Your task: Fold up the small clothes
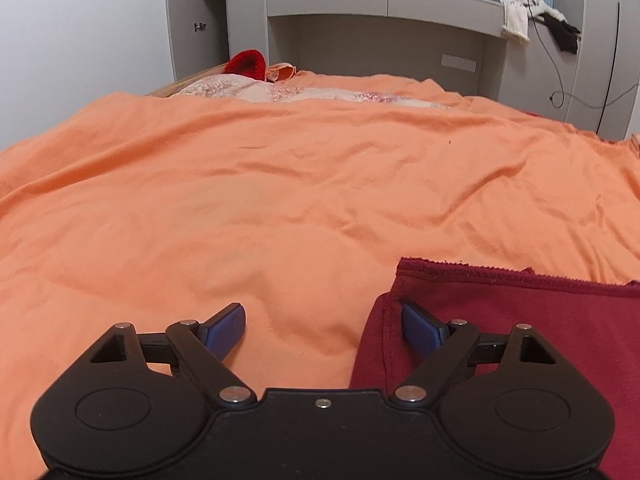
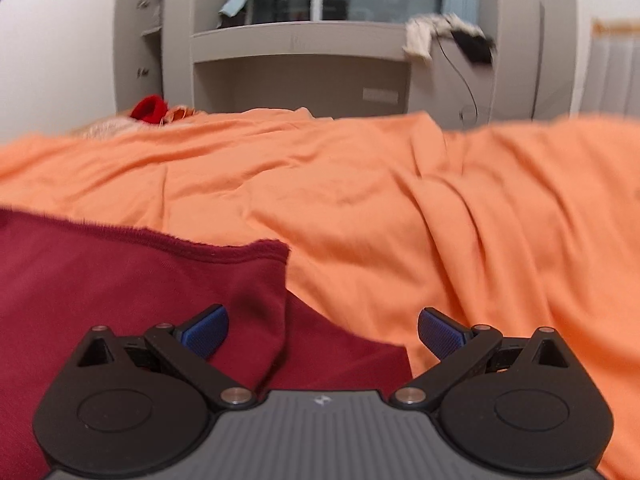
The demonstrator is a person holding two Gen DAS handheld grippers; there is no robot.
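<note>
Left wrist view: the left gripper [image 1: 322,330] is spread wide with nothing between its blue pads. Its right pad [image 1: 420,326] sits just over the near-left border of the dark red knit garment [image 1: 520,320], which lies flat on the rumpled orange bedsheet [image 1: 280,184]; the left pad hangs over bare sheet beside the garment. The garment's far hem runs across the view, away to the right, with its far-left corner just ahead of the gripper. Beyond it, at the head of the bed, lie a bright red woolly item [image 1: 246,63] and the grey built-in shelving [image 1: 380,0].

Right wrist view (somewhat blurred): the right gripper [image 2: 322,330] is likewise released and empty. Its left pad is over the garment's right part, its right pad over sheet. The garment's far-right corner [image 2: 276,246] lies just ahead, with a second layer showing below that edge.

Judging from this, the garment's long axis runs left-right between the two grippers, and a fold is about to start. Next, each gripper should close on its own edge or corner, catching all layers without pinching the sheet.
</note>
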